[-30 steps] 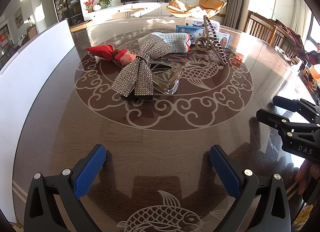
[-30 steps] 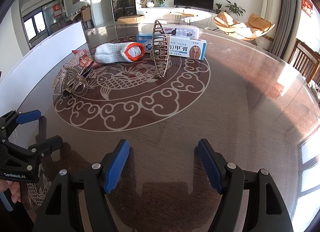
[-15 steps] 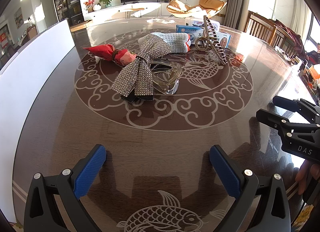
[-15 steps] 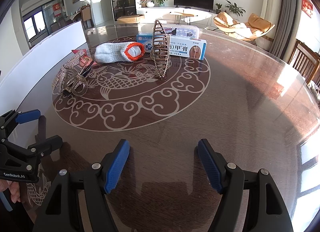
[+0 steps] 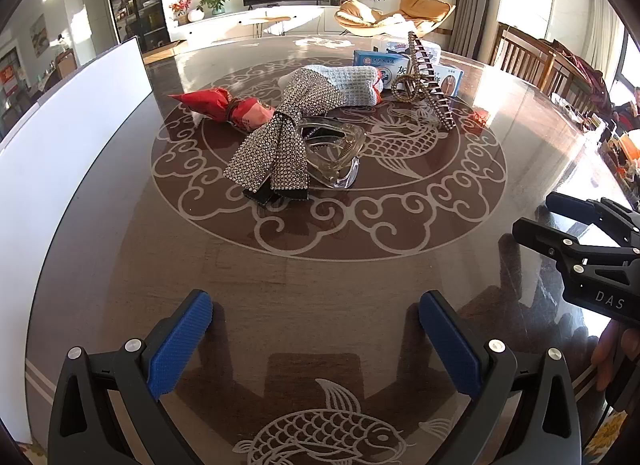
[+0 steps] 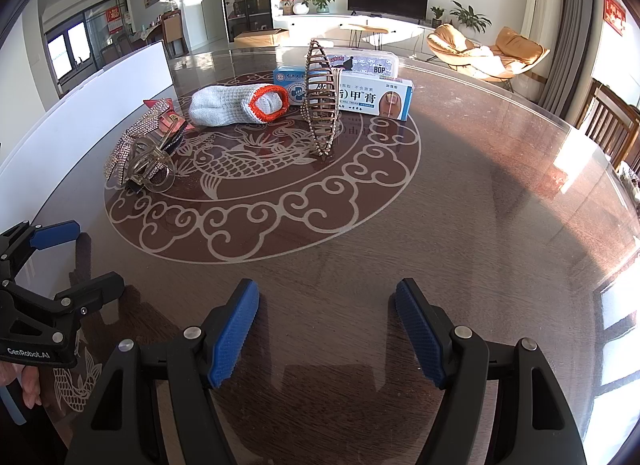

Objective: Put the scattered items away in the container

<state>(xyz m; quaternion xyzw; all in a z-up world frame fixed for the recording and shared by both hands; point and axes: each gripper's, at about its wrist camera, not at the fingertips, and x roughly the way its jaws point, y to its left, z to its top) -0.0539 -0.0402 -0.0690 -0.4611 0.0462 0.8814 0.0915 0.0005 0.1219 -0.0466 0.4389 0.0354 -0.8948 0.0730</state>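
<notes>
Both tongs wide and empty; scattered items ahead on the surface.

Left tongs (image 5: 316, 341) and right tongs (image 6: 326, 329) hang side by side above bare surface (image 6: 480, 225), blue pads spread wide, nothing between them. Well ahead of left tongs: rhinestone bow clip (image 5: 272, 153) touching clear claw clip (image 5: 332, 153), red pouch (image 5: 224, 107) just beyond. Ahead of right tongs: white knit sock (image 6: 236, 103), bronze claw clip (image 6: 322, 99) standing upright, ointment boxes (image 6: 372, 99) behind it. White container wall (image 5: 68, 145) runs along left of left tongs.
</notes>
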